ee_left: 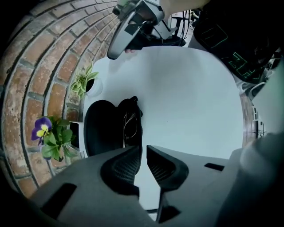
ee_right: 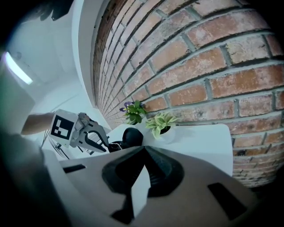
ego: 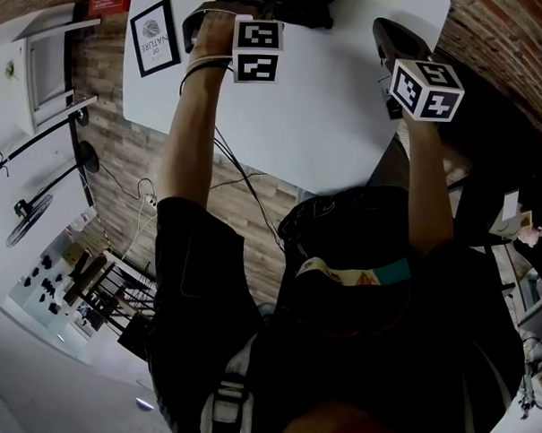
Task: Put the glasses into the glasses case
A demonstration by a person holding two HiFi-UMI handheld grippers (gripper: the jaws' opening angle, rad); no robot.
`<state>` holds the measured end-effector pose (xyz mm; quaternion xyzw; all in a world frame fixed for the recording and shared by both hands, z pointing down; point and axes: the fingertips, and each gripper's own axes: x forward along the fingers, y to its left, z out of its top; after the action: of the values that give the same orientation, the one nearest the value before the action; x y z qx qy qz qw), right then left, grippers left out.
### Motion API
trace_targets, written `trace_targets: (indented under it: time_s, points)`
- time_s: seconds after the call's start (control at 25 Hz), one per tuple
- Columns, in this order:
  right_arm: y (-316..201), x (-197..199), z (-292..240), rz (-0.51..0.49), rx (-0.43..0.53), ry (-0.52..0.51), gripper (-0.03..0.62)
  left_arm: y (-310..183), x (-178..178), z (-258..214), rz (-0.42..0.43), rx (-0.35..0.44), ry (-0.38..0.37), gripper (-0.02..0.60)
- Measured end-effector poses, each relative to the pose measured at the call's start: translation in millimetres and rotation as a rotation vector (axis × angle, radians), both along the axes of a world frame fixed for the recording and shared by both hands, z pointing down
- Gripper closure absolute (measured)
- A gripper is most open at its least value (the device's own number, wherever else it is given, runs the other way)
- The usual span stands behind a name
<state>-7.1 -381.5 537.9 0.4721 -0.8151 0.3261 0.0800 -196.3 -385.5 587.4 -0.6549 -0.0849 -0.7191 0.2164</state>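
Red brick wall (ee_right: 199, 57) across the upper right of the right gripper view, backing a white desk (ego: 329, 124) spread over the top of the head view. Both arms stretched forward from the lower frame up over that desk: left forearm (ego: 189, 136) bare and almost straight up the left centre, right forearm (ego: 430, 173) up the right side. Left gripper (ego: 235, 8) held at the upper centre-left over the desk, hand wrapped round its handle, marker cube (ego: 257, 51) turned to the camera. Right gripper (ego: 391, 37) held at the upper right near the desk's edge, well apart from the left one. Left fingers (ee_left: 122, 168) low in the left gripper view, parted by a narrow slit with bare desk showing through, nothing between them. Right fingers (ee_right: 159, 170) pressed together at the tips, pinching nothing. Black glasses case (ee_left: 104, 126) lying open on the desk at centre left of the left gripper view, beyond the fingers and apart from them. Purple-flowered plant (ee_left: 44, 133) and pale-leaved plant (ee_left: 82, 82) at the left edge, between case and wall. Glasses (ee_left: 130, 128) inside the case's right-hand part, thin wire frame just visible against the black.
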Motion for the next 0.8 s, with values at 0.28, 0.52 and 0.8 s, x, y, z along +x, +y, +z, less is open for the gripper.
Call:
trace_targets:
  time_s: [0.28, 0.52, 0.8]
  points:
    - [1, -7, -10, -0.035, 0.023, 0.0, 0.589, -3, 2, -14, -0.225, 0.111, 0.203, 0.578]
    - [9, -23, -25, -0.102, 0.057, 0.007, 0.589, 14, 10, -30, -0.534, 0.141, 0.483, 0.578]
    - [26, -32, -44, -0.183, 0.105, 0.023, 0.589, 41, 21, -44, -0.78, 0.206, 0.718, 0.578]
